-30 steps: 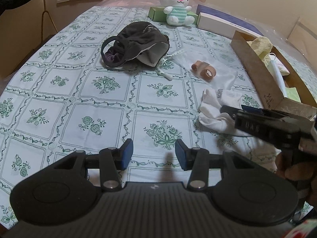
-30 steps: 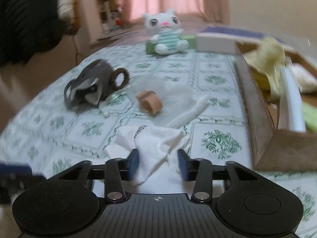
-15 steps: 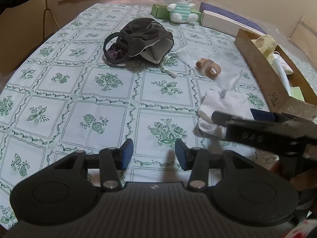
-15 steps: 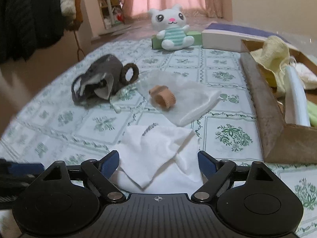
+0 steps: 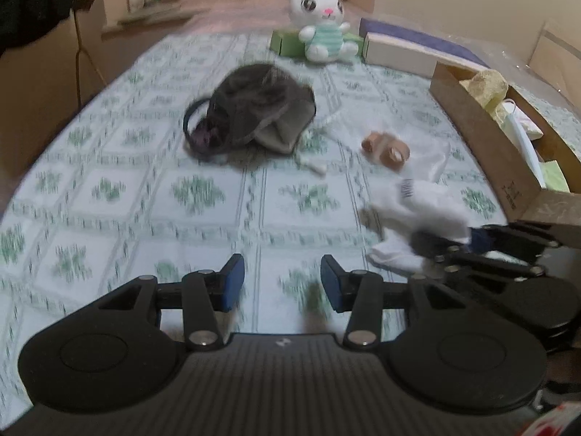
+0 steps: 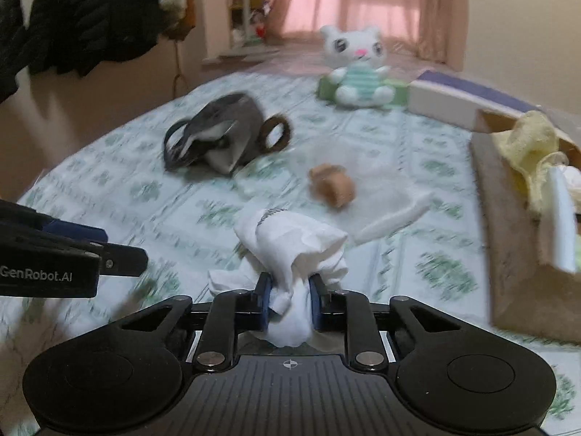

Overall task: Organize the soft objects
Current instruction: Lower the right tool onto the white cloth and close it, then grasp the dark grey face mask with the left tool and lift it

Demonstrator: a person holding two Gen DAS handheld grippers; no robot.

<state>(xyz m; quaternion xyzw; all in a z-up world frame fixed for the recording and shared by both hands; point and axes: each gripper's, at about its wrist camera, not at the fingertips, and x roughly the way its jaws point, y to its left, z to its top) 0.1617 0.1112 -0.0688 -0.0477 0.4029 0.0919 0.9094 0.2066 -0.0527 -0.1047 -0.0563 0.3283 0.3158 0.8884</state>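
Blur smears both views | right gripper [image 6: 289,303] clamped on white cloth [image 6: 290,247] | left gripper [image 5: 279,283] fingers apart, empty

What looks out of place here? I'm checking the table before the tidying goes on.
Mostly loose items. A dark cap lies crumpled beside a clear bag with a tan roll on it. The right gripper pinches a bunched white cloth. Nothing looks spilled or damaged.
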